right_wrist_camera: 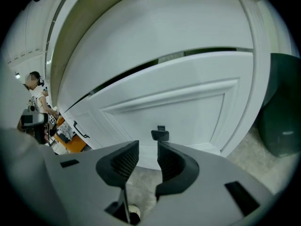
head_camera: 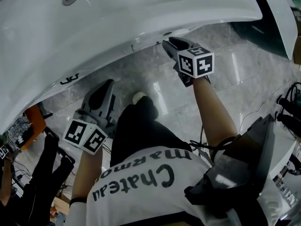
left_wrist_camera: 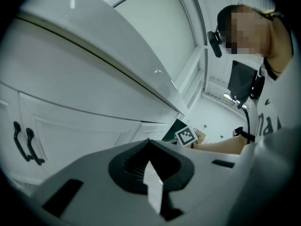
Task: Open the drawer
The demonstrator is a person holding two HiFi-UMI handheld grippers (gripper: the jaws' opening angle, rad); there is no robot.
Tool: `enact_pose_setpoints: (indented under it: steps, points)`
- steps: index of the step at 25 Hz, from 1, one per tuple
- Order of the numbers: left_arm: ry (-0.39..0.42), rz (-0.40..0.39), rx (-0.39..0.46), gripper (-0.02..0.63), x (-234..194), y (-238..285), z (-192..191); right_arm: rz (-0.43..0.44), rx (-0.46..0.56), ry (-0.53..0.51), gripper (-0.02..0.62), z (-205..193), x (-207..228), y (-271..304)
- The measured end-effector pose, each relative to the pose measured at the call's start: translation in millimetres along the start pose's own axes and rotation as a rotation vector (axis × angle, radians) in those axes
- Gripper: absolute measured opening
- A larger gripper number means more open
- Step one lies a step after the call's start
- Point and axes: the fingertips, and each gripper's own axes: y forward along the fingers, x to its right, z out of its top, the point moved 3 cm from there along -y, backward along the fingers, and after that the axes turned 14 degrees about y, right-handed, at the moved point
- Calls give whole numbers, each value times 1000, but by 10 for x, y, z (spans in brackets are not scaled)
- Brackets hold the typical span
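While the head view looks down over the person's printed white shirt point(head_camera: 141, 187), the right gripper point(head_camera: 171, 42) reaches under the edge of the white counter point(head_camera: 117, 27) and the left gripper point(head_camera: 107, 84) hangs lower and to the left above the pale stone floor point(head_camera: 141, 74); the drawer is hidden beneath the counter here. From the left gripper view, that gripper's jaws are together with nothing between them, pointing along white cabinet doors point(left_wrist_camera: 70, 126) with two curved black pulls point(left_wrist_camera: 26, 144), and the right gripper's marker cube point(left_wrist_camera: 186, 136) shows far ahead. Seen in the right gripper view, the drawer point(right_wrist_camera: 188, 107) is a white front with a raised rectangular frame and a dark slit along its top edge, carrying a small dark handle point(right_wrist_camera: 160, 134) at its lower middle. That gripper's jaws stand apart and empty, the handle just beyond the gap and not touched. At the right edge stands a dark green bin point(right_wrist_camera: 282, 107)
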Motion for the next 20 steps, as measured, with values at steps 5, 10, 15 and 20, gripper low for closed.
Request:
enact_pose_setpoints:
  steps: [5, 10, 15, 20]
  points:
    - [-17, 25, -2, 3, -69, -20, -28, -48, 8, 18, 137, 91, 81, 93]
    - [-35, 37, -7, 3, -63, -70, 4, -92, -16, 55, 169, 209, 116, 199]
    - [-62, 45, -25, 3, -46, -141, 53, -151, -54, 75, 147, 268, 156, 246]
    - [-90, 41, -33, 3, 24, -239, 119, -173, -88, 93, 144, 270, 166, 238]
